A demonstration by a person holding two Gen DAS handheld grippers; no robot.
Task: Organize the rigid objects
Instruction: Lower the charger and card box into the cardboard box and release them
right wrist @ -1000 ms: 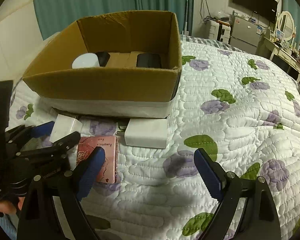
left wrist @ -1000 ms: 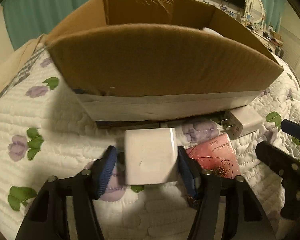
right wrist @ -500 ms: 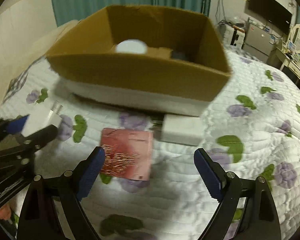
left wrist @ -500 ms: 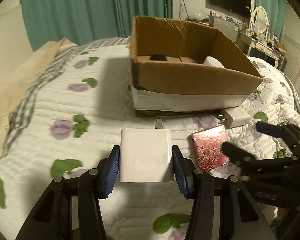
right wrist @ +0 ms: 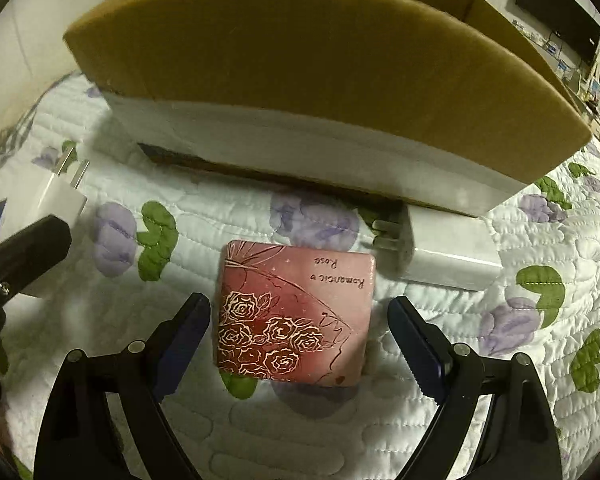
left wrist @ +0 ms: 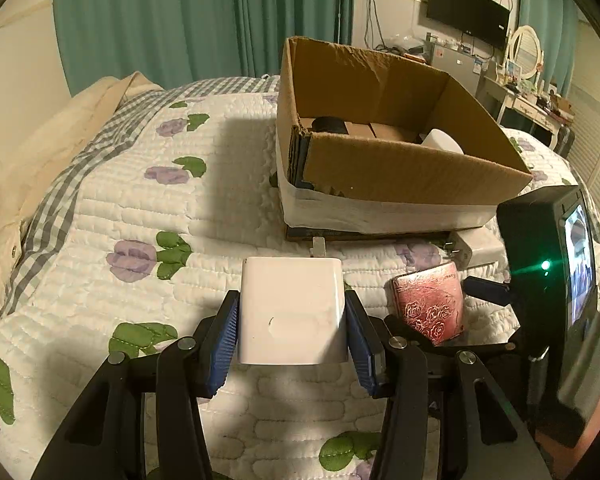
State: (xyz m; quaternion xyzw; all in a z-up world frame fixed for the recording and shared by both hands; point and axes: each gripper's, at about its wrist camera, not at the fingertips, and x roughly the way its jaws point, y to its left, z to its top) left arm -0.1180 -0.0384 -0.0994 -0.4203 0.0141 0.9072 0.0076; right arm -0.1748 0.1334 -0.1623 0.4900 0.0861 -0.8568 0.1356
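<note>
Your left tool (left wrist: 292, 334) has lifted the white charger (left wrist: 292, 310) off the bed and backed away from the box since a second ago; its blue pads (left wrist: 224, 344) clamp the charger's two sides, prongs pointing to 12 o'clock. The box (left wrist: 400, 168), which filled the left view a second ago, now sits at 1 o'clock with its inside showing. That reads as the charger picked up and ready to be carried over the near wall and dropped in.

Your right tool (right wrist: 300, 336) has meanwhile swung in over the pink rose case (right wrist: 296, 312). A second ago the case lay off toward 9 o'clock of its fingers; now it lies flat on the quilt (right wrist: 500, 360) between them, with a gap on both sides, so the tool is wide and holds nothing. You look set to close on it next.

At 2 o'clock of the case a second white charger (right wrist: 444, 256) lies on the quilt, just beside the case's far corner and against the foot of the box.

The left view shows a black round thing (left wrist: 330, 125) at the box's far left and a white rounded thing (left wrist: 442, 142) at the right, on the cardboard floor. From the right view, the box's near wall hides its contents.
</note>
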